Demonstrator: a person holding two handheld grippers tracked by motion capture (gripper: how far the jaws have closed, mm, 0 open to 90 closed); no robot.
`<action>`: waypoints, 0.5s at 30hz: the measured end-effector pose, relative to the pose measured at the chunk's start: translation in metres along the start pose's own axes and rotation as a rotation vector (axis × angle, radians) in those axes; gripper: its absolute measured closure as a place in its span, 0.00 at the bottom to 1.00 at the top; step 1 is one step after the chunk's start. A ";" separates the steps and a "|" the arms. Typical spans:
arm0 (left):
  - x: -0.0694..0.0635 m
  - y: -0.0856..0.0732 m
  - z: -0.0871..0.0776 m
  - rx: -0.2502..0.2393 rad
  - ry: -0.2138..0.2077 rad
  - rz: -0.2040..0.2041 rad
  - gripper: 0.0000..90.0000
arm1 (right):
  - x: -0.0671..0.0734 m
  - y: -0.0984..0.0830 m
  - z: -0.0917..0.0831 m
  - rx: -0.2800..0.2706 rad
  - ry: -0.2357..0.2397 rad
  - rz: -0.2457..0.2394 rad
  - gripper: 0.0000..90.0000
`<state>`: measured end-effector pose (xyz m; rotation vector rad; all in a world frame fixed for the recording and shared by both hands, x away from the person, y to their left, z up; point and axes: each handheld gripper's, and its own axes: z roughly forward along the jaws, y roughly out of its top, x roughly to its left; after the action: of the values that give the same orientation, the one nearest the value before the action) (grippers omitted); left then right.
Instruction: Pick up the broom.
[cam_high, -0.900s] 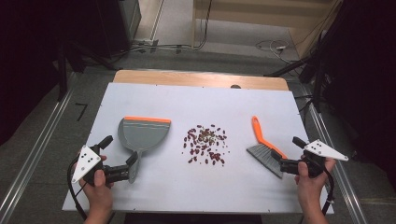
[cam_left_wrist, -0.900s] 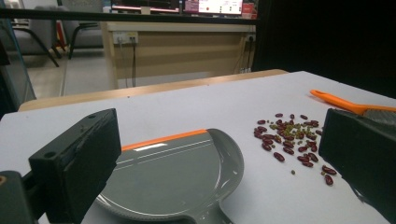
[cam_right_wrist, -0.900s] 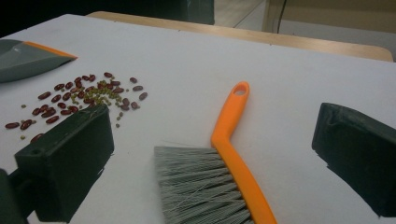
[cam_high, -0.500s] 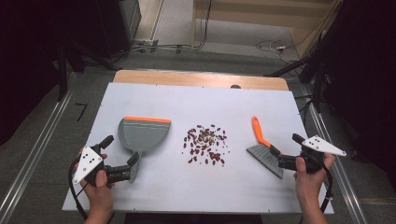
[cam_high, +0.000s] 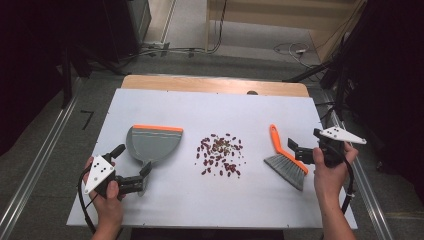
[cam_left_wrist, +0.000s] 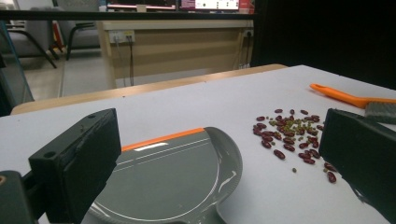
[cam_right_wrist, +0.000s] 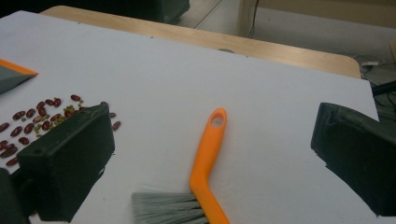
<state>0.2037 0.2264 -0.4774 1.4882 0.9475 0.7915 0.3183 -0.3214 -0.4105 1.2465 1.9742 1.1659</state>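
Observation:
A grey dustpan (cam_high: 152, 142) with an orange front edge lies left of centre on the white table (cam_high: 165, 105). My left gripper (cam_high: 134, 161) stands open at its handle end. In the left gripper view the dustpan (cam_left_wrist: 173, 172) lies between the wide-apart jaws of that gripper (cam_left_wrist: 224, 154). A pile of red and green beans (cam_high: 220, 154) sits mid-table. To its right lies an orange-handled brush (cam_high: 276, 140) with grey bristles. My right gripper (cam_high: 296, 150) is open just right of it. The brush (cam_right_wrist: 208, 158) lies between the jaws of the right gripper (cam_right_wrist: 215, 149), untouched.
A bare wooden strip (cam_high: 215, 84) runs along the table's far edge. Cables (cam_high: 170, 50) lie on the floor beyond it. The beans (cam_left_wrist: 289, 135) and the brush (cam_left_wrist: 345, 97) lie ahead and to the right of the left gripper. The beans (cam_right_wrist: 37, 119) sit left of the right gripper.
The right gripper has moved forward and a little left, closer to the brush handle. The left gripper has hardly moved. Dustpan, beans and brush lie where they were.

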 end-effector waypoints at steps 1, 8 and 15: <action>0.000 0.000 0.001 -0.001 0.000 -0.002 0.00 | -0.001 0.003 0.002 0.014 0.003 0.011 0.00; -0.004 -0.001 0.007 0.032 -0.038 0.006 0.00 | -0.007 0.019 0.028 0.108 0.029 0.067 0.04; -0.004 -0.001 0.008 0.024 -0.071 -0.029 0.00 | 0.000 0.014 0.057 0.246 0.003 -0.009 0.20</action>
<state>0.2092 0.2192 -0.4796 1.5110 0.9258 0.7038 0.3696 -0.2965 -0.4264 1.3545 2.1729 0.9417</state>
